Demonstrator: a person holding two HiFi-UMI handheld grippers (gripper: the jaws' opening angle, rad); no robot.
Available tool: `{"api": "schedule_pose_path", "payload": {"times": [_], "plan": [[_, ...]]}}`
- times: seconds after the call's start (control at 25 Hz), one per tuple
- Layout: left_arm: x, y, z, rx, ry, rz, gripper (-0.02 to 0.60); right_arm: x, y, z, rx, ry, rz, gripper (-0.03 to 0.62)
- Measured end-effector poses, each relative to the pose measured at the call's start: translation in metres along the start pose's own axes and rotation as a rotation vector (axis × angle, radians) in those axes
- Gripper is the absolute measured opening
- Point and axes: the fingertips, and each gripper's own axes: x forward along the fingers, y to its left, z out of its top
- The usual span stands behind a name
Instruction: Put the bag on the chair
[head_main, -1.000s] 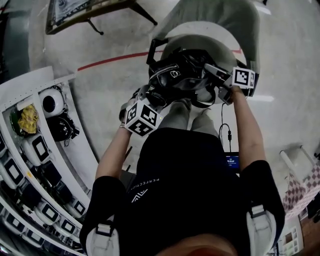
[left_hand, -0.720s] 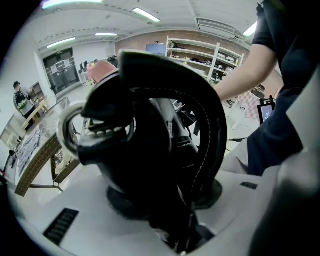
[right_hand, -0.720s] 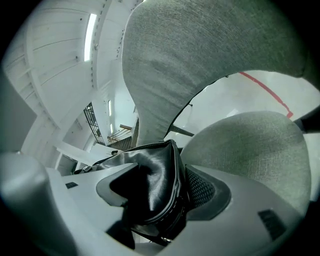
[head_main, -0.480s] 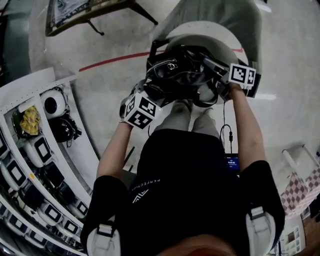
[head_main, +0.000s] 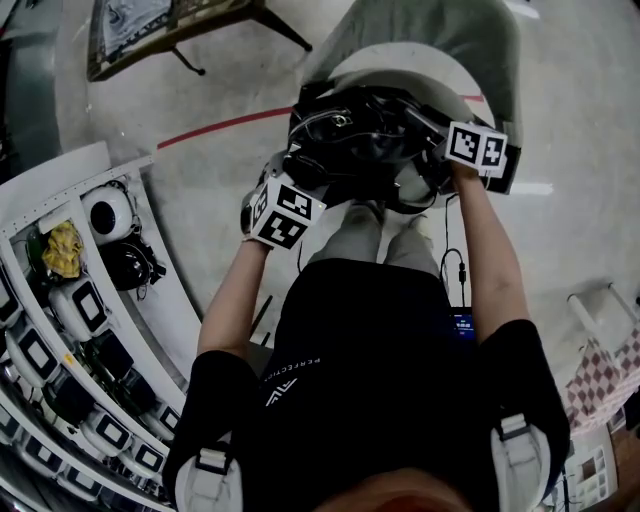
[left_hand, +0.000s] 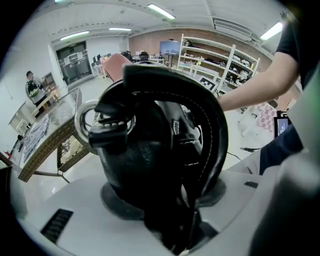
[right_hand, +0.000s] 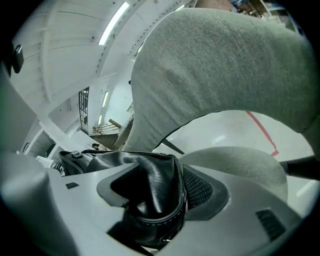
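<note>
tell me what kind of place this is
Probably an indoor lab or workshop: white shelves stocked with devices, a bare grey floor with a red line, and strip lights over more open shelving.

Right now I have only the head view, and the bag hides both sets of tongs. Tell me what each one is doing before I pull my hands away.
Observer: The left gripper has its tongs opening, with the bag bulging between them.
Operator: Say what else sits in that gap.
Observer: The bag's stitched strap loops down along the right tong.
Operator: Now check the other side.
Observer: The right gripper has its tongs clamped on a fold of the black leather, so that side has not let go.
Operator: Give me the chair from there.
Observer: In the right gripper view, the chair shows its grey backrest rising beyond the bag.
</note>
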Motion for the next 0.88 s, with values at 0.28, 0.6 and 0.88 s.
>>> {"api": "schedule_pose_path", "payload": {"times": [0.28,0.6,0.88], "plan": [[0.004,0.009,0.009,-0.035,0.002,0.022,0.253,0.001,-0.006,0.014,-0.092,-0.051,-0.097,0.285],[0.01,0.016,0.025,-0.067,-0.022,0.054,0.275,0.0,-0.015,0.027,-0.219,-0.094,-0.225,0.249],[0.014,0.021,0.037,-0.102,-0.045,0.051,0.279,-0.005,-0.016,0.031,-0.21,-0.109,-0.216,0.217]]}}
